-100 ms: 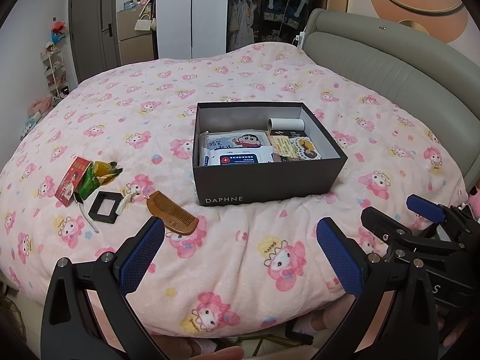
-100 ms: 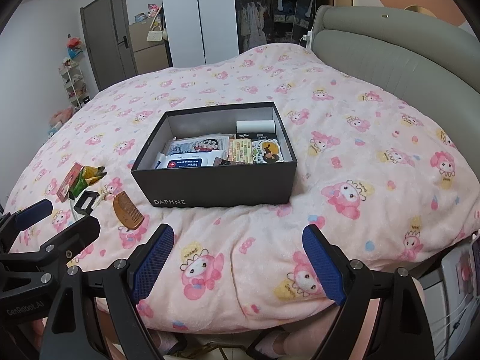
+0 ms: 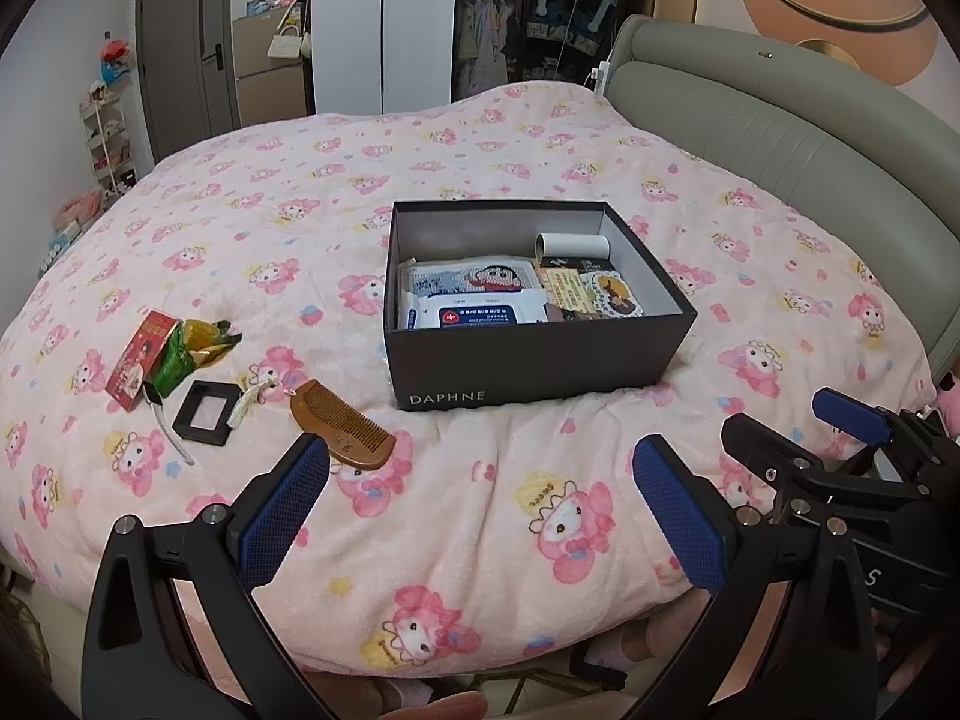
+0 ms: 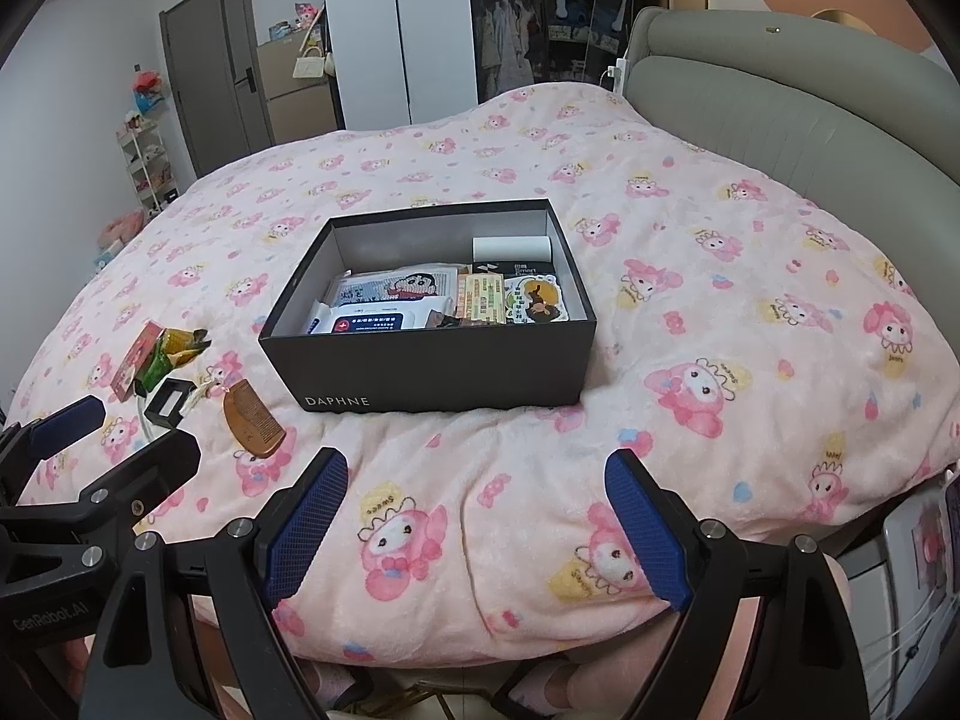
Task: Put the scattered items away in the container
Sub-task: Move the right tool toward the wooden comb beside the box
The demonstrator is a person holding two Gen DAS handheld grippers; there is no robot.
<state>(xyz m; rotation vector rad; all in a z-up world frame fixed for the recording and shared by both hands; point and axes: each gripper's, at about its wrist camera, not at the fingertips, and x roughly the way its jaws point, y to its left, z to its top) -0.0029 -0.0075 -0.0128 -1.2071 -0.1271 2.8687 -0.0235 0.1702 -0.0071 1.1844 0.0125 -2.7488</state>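
A black DAPHNE box (image 3: 540,360) (image 4: 432,369) sits on the pink bed, holding wipes packs, cards and a white roll. Left of it lie a wooden comb (image 3: 342,425) (image 4: 253,422), a black square frame (image 3: 203,411) (image 4: 167,402), a small tassel charm (image 3: 249,402), a white toothbrush-like stick (image 3: 171,426), a red packet (image 3: 139,357) (image 4: 133,360) and a green-yellow wrapper (image 3: 186,354) (image 4: 168,354). My left gripper (image 3: 480,516) is open and empty near the bed's front edge, just short of the comb. My right gripper (image 4: 477,531) is open and empty in front of the box.
A grey padded headboard (image 3: 780,120) runs along the right. A wardrobe, door and shelf rack (image 3: 108,138) stand at the back. The bed's front edge drops off just below the grippers. Each gripper shows at the edge of the other's view.
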